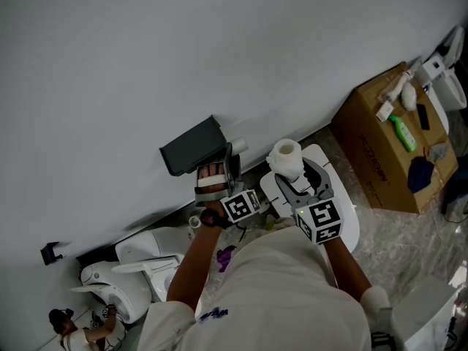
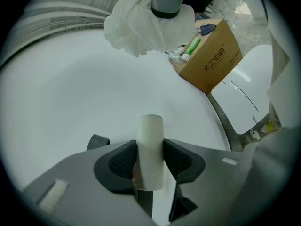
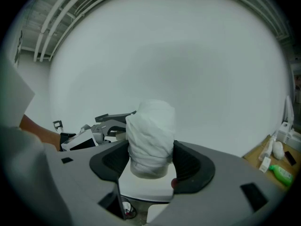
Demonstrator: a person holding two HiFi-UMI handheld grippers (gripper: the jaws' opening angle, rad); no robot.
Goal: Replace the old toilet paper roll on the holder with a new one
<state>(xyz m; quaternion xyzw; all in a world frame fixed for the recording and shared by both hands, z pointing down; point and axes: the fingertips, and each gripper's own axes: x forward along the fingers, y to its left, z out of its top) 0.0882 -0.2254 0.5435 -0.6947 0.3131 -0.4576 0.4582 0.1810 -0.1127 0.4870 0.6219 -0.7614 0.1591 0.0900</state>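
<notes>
In the left gripper view, the left tongs (image 2: 150, 160) are clamped on the old roll's bare cardboard tube (image 2: 150, 135). The tube stands upright between the pads, with the white wall (image 2: 70, 93) behind it. At the far top of this view is the new toilet paper roll (image 2: 141, 27), loosely wound and ragged. To the right, a cardboard box (image 2: 214, 60) sits on the floor against the wall, with a green bottle (image 2: 194, 45) lying on top. Nearer on the right is a white toilet lid (image 2: 247, 91).

In the right gripper view, the right tongs (image 3: 150, 163) grip the new toilet paper roll by its lower part, a pad pressing on each side. The roll stands upright, and its top rises clear above the tongs. The wall fills the background, the box and bottle sit at the lower right edge, and the person's arm (image 3: 35, 126) comes in from the left.

In the head view, both tongs reach out side by side toward the wall, above the toilet. The left pair holds the tube just beside the right end of the dark grey holder (image 1: 191, 146), which is mounted on the wall. I cannot tell whether tube and holder touch. The new roll is to the right of the holder and apart from it, over the toilet lid. The cardboard box is well off to the far right.
</notes>
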